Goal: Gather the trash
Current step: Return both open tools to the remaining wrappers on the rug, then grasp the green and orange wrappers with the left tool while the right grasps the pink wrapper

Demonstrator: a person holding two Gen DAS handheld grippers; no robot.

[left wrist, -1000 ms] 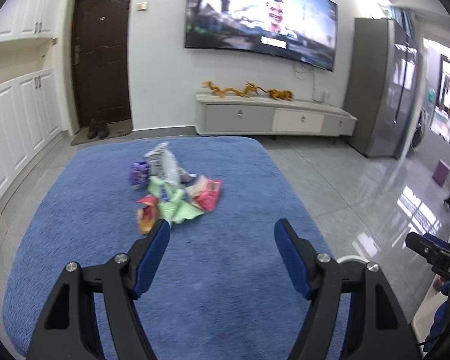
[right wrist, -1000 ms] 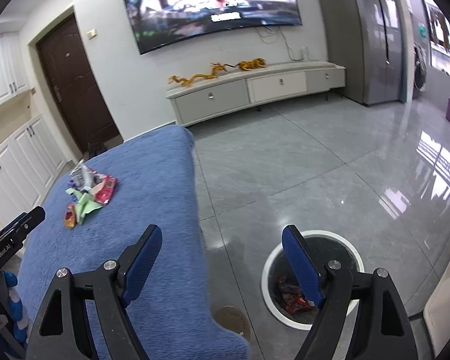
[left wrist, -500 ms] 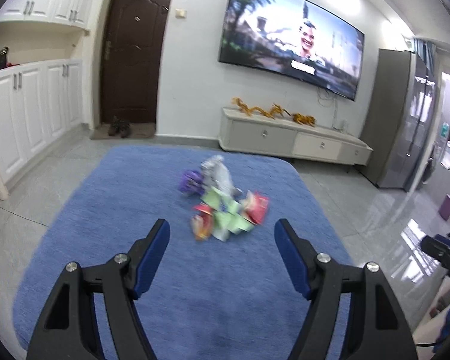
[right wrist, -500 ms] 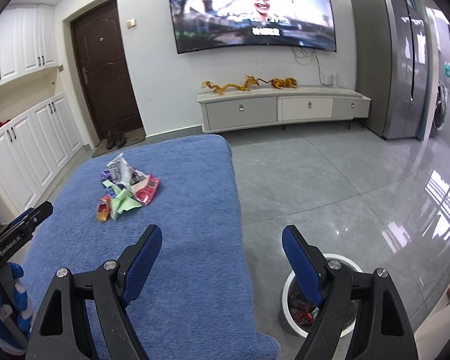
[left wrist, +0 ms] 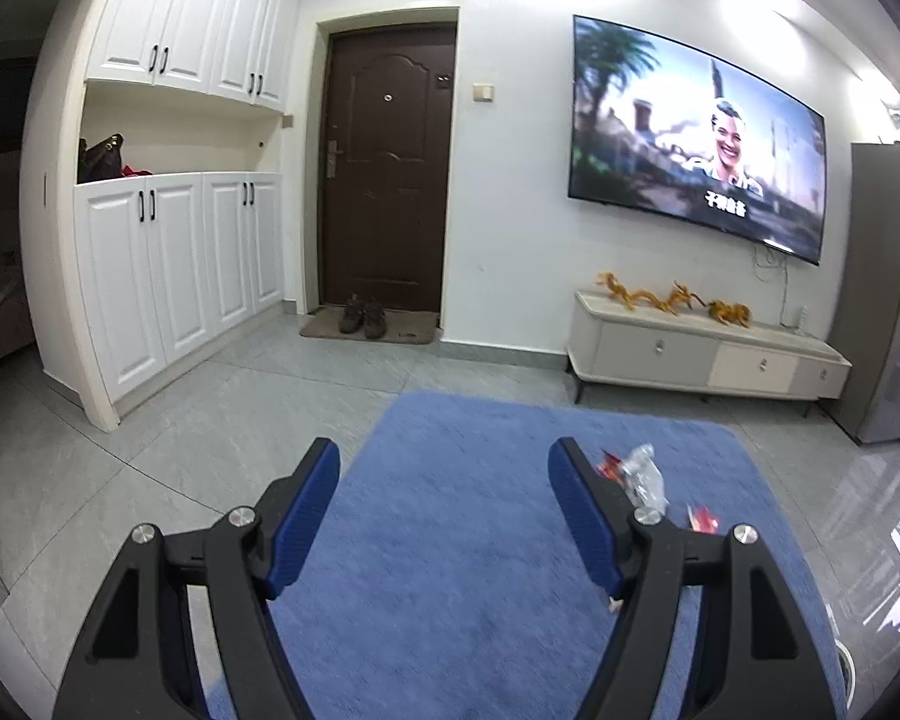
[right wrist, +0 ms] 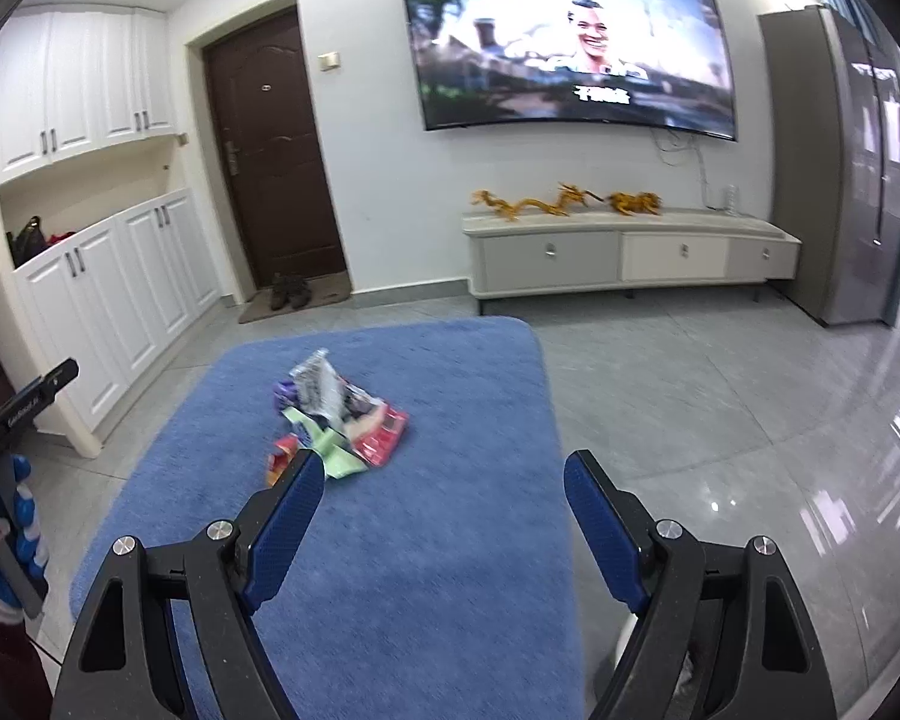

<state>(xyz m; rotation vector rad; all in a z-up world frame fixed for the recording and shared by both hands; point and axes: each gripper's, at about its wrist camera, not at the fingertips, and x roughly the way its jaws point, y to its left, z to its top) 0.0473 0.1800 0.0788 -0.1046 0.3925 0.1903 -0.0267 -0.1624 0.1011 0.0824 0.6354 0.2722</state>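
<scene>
A pile of snack wrappers (right wrist: 339, 420), silver, purple, green and red, lies on the blue rug (right wrist: 438, 570). In the left wrist view only part of the pile (left wrist: 642, 477) shows behind the right finger. My left gripper (left wrist: 444, 510) is open and empty above the rug, left of the pile. My right gripper (right wrist: 438, 519) is open and empty, above the rug's right part, with the pile ahead to the left. The white bin's rim (right wrist: 624, 642) shows only as a sliver behind my right gripper's right finger.
Grey tile floor (right wrist: 720, 408) surrounds the rug. A TV cabinet (right wrist: 630, 252) stands at the far wall under a wall TV (right wrist: 570, 48). White cupboards (left wrist: 168, 276) and a dark door (left wrist: 384, 174) are to the left, a grey fridge (right wrist: 840, 168) to the right.
Both grippers have swung left and tilted up. The pile moved right in both views, partly behind the left gripper's finger. The bin has almost left the right view.
</scene>
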